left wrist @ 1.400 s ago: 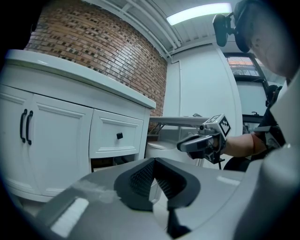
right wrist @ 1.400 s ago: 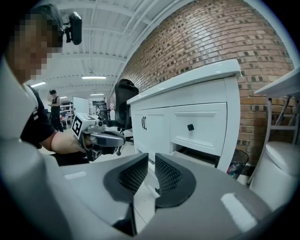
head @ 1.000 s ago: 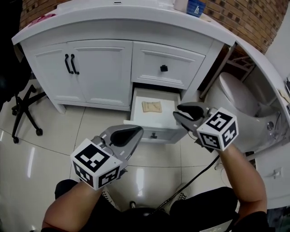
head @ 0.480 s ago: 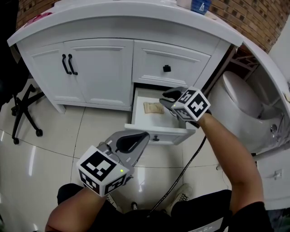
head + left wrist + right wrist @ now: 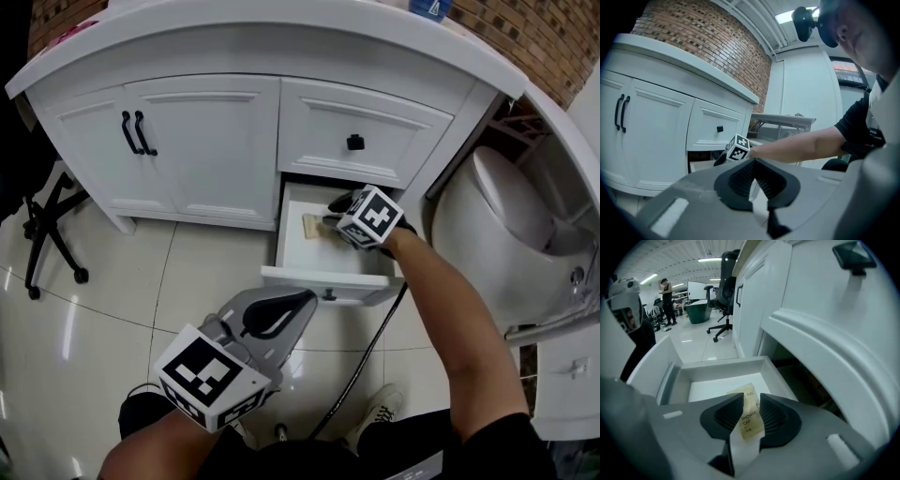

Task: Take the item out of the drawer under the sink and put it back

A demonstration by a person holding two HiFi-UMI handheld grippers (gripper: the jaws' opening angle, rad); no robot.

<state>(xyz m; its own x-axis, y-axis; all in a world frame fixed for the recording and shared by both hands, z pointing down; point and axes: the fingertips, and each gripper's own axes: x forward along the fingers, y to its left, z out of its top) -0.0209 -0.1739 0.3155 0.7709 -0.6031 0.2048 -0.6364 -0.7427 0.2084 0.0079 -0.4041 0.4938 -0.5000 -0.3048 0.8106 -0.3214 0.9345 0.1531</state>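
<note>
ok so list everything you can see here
vanity: one, white, along the back
doors: two, white with black handles, vanity's left
upper drawer: one, white, black knob, closed
lower drawer: one, white, pulled open
shower cap packet: one, beige, in lower drawer
toilet: one, white, right
office chair: one, black, left
left gripper: grey, jaws shut, empty
right gripper: grey, in lower drawer, jaws opening, packet between them

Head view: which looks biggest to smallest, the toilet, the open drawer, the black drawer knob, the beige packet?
1. toilet
2. open drawer
3. beige packet, partly hidden
4. black drawer knob, only slightly smaller than the packet's visible part
</note>
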